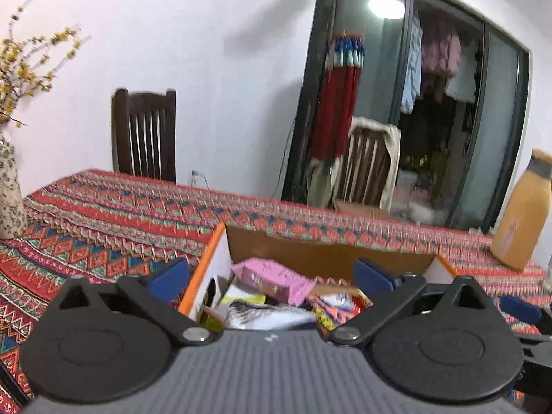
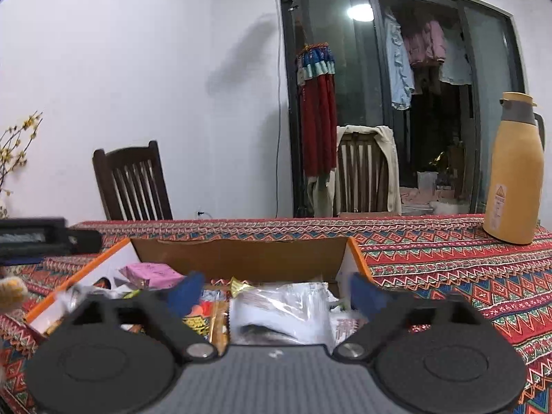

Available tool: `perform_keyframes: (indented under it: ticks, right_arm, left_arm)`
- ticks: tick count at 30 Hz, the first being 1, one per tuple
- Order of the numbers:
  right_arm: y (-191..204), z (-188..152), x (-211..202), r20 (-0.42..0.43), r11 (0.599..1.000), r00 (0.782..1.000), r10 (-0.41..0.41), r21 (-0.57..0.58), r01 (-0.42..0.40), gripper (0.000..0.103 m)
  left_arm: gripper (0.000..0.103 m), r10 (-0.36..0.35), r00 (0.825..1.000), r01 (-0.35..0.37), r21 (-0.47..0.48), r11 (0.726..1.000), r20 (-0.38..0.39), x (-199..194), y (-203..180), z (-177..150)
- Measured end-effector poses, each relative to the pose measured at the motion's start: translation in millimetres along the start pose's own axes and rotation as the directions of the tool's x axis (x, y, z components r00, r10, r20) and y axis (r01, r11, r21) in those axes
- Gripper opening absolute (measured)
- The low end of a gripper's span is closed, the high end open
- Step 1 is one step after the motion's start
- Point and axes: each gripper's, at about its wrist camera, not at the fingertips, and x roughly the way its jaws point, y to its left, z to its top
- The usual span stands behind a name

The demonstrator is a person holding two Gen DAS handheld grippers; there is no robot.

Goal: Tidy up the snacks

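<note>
a: where are your claws right now?

b: my left gripper [image 1: 272,274] hangs over the near edge of the cardboard box [image 1: 310,252], its blue fingertips [image 1: 170,276] spread wide apart with nothing between them. my right gripper [image 2: 274,289] is the same, fingers far apart and empty, over the same box [image 2: 241,255].

a: and the snacks?

b: all inside the box. from the left wrist, a pink packet [image 1: 272,281] lies on top of the pile at about twelve o'clock from my claw, with a clear wrapper [image 1: 269,315] nearer me. from the right wrist, the pink packet [image 2: 150,274] sits at ten o'clock in the far left corner, a clear plastic bag [image 2: 286,310] lies straight ahead, and an orange and yellow wrapper [image 2: 203,317] is just left of it.

a: what's around the box?

b: it stands on a patterned red tablecloth [image 2: 448,269]. a yellow thermos [image 2: 514,169] stands upright at two o'clock, well apart from the box. a dark wooden chair [image 2: 132,183] is behind the table at eleven o'clock.
</note>
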Motion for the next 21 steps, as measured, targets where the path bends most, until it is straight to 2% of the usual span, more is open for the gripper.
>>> perform_keyframes:
  ticks: [4, 12, 16, 21]
  right_arm:
    - [-0.2, -0.2, -8.4, 0.033, 1.000, 0.999, -0.009, 0.022, 0.009, 0.103]
    - [2.9, 10.6, -55.4, 0.098, 0.999, 0.995, -0.004, 0.043, -0.001, 0.103]
    - [2.9, 5.8, -93.6, 0.117, 0.999, 0.993, 0.021, 0.036, -0.025, 0.103]
    - [0.7, -15.5, -133.3, 0.084, 0.998, 0.995, 0.045, 0.030, -0.048, 0.103]
  left_arm:
    - [0.103, -0.009, 1.000, 0.010, -0.023, 1.000, 0.026, -13.3, -0.3, 3.9]
    - [0.103, -0.066, 0.994, 0.061, 0.053, 0.997, 0.088, -71.7, -7.7, 7.0]
    - [0.103, -0.133, 0.989, 0.127, 0.082, 0.989, 0.067, -104.1, -0.4, -4.4]
    - [0.103, -0.135, 0.991, 0.132, 0.112, 0.985, 0.019, -129.1, 13.9, -28.5]
